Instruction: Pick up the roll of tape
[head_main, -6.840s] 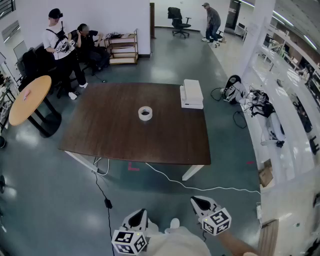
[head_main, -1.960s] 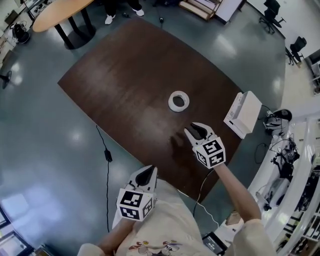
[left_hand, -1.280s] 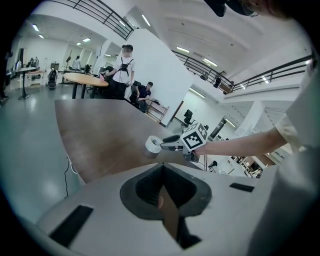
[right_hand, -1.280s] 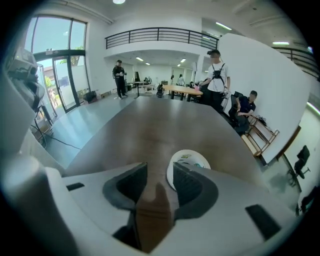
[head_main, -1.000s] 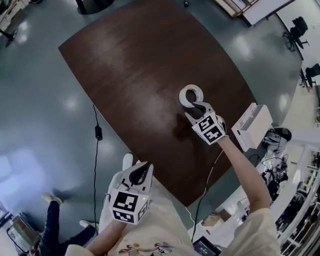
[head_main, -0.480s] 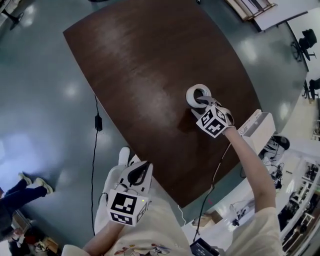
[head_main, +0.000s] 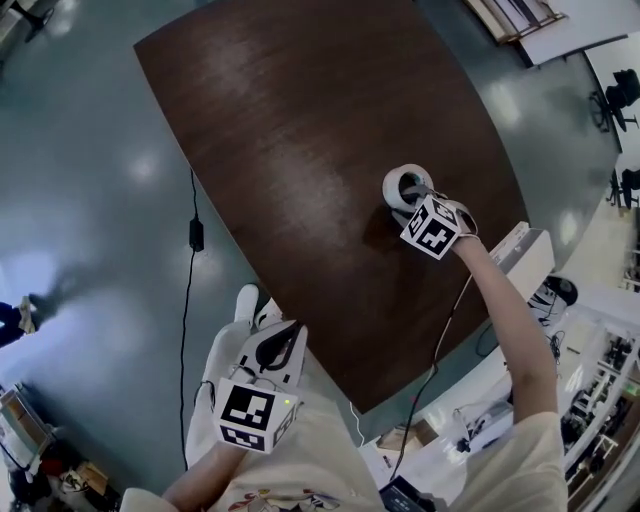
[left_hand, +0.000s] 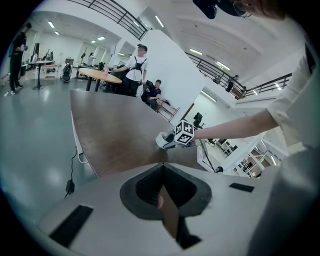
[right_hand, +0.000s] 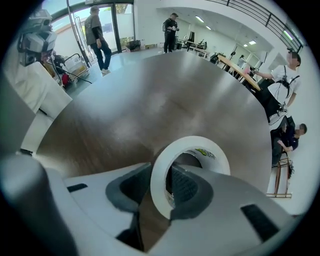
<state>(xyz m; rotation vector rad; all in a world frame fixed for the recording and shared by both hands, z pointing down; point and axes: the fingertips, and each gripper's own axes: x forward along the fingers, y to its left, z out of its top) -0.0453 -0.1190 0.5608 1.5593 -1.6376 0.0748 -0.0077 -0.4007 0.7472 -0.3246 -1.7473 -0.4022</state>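
Note:
The white roll of tape (head_main: 404, 181) lies flat on the dark wooden table (head_main: 300, 120), right of its middle. My right gripper (head_main: 408, 205) points steeply down onto it. In the right gripper view one jaw sits inside the hole of the roll (right_hand: 161, 172) and the other outside, with the near wall between them. The right gripper (right_hand: 156, 190) is closing its jaws, and a thin gap still shows at the outer pad. My left gripper (head_main: 283, 335) hangs near my body, off the table, its jaws meeting with nothing in them; from the left gripper (left_hand: 162, 165) the roll (left_hand: 162, 141) shows far off.
A white box (head_main: 530, 255) sits near the table's right edge, close to my right arm. A black cable (head_main: 190, 235) runs over the floor left of the table. People stand by a round table (left_hand: 97, 75) beyond the far end.
My right gripper has sunk down onto the roll and rolled at the wrist; its jaws now straddle the roll's near wall and have narrowed. The left gripper has stayed put.

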